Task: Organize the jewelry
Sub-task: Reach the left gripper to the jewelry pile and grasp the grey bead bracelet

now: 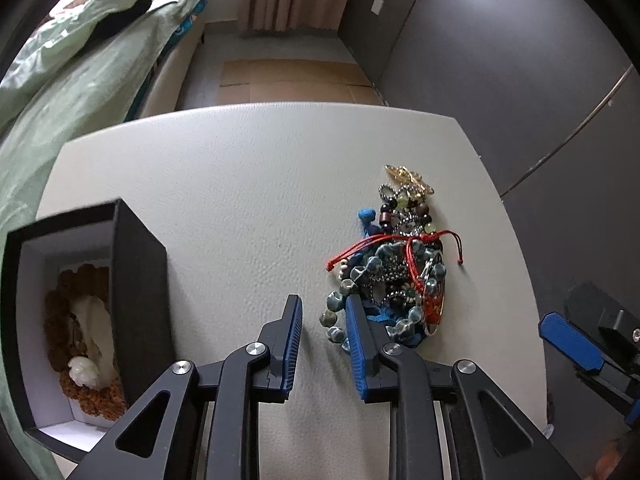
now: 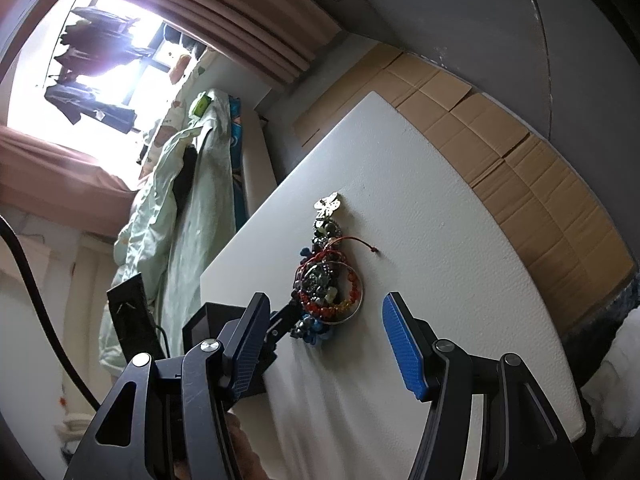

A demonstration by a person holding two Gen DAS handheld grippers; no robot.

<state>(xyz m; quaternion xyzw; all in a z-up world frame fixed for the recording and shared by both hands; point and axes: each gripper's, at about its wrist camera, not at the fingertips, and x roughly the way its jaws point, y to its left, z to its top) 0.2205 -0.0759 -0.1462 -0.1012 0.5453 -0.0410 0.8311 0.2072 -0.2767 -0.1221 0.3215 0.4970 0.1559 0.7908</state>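
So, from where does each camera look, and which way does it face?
Left wrist: sits on the left gripper, looks steeply down at the white table, black box and jewelry pile; its jaws stand partly open; the right gripper's blue pad shows at right.
Right wrist: sits on the right gripper, looks across the table toward the bed and window; its jaws stand open.
Shared: table, jewelry pile, bed, cardboard.
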